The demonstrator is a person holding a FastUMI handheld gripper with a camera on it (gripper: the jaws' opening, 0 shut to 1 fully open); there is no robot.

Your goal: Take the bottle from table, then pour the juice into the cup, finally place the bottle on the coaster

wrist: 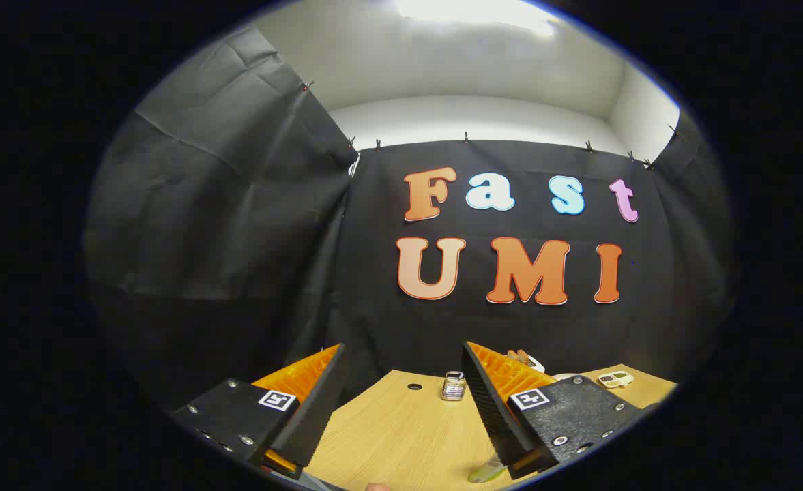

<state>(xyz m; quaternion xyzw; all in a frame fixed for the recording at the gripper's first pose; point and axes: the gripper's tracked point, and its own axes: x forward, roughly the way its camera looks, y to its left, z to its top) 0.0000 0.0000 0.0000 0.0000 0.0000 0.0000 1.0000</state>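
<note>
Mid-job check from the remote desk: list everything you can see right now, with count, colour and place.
Table: one, light wood grain, under and beyond the fingers.
Small hole in tabletop: one, dark, near the table's far edge, ahead between the fingers.
Small shiny container: one, clear or metallic, at the far edge just beside the right finger; too small to identify.
Pale small item: one, cream, on the far right of the table; unclear what it is.
Greenish object: one, pale green, on the table under the right finger; mostly hidden.
Booth wall: black cloth, behind the table.
Tool: one, fingers open and apart, nothing between them.
</note>
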